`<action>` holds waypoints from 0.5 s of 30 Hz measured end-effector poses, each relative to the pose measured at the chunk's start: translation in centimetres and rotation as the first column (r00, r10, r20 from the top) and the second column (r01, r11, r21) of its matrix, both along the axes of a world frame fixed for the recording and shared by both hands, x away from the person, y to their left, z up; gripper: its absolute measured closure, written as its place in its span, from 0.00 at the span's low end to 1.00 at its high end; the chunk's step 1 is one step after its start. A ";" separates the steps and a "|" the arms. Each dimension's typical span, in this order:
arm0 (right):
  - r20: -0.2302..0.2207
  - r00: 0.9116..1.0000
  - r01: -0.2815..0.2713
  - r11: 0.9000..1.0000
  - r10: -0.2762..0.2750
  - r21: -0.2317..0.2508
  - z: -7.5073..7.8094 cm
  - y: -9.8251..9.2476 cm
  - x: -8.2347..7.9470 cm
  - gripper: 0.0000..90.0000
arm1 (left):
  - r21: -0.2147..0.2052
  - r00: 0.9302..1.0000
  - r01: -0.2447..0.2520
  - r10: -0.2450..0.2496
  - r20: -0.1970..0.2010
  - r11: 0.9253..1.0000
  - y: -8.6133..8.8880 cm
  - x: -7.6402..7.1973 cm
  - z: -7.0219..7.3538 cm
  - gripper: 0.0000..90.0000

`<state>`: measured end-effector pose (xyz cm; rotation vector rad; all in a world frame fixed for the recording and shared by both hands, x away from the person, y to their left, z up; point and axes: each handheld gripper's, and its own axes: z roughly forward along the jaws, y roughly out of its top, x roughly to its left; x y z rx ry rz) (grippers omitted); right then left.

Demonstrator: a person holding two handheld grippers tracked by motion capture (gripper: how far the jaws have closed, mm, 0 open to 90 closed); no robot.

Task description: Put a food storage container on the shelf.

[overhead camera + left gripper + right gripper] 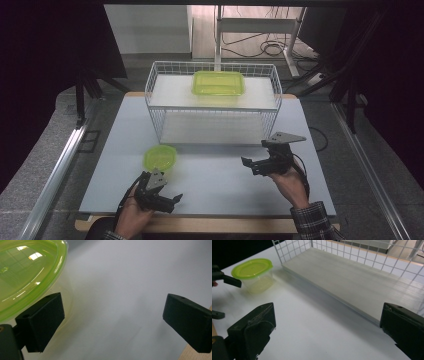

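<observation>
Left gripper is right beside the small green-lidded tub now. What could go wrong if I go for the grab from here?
The left gripper is open, but the tub sits beside one of its fingers, not between them, so closing now would likely miss or shove it. The tub looks light and empty; a nudge could slide it toward the wire rack.

Two green-lidded clear plastic containers: one small rounded tub [160,158] at lower left, one flat rectangular box [219,83] at upper centre. One white wire shelf rack [214,101]. Two black handheld grippers.
</observation>
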<state>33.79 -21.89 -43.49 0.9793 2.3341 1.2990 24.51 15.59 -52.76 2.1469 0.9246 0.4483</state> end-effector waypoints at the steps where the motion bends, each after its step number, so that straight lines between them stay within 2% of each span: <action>1: 0.006 1.000 0.005 1.000 -0.005 -0.007 -0.3 -0.1 -0.2 0.00 | 0.000 1.000 0.001 -0.001 0.001 1.000 0.0 0.0 0.0 0.04; 10: 0.025 1.000 0.006 0.999 -0.005 -0.040 -1.2 -0.2 -1.4 0.00 | -0.006 1.000 -0.003 0.003 -0.007 1.000 0.1 0.0 0.0 0.04; 15: 0.021 1.000 0.003 0.998 -0.002 -0.065 -2.3 -0.2 -2.0 0.00 | 0.013 1.000 0.000 0.001 -0.014 1.000 -0.1 0.1 -0.1 0.04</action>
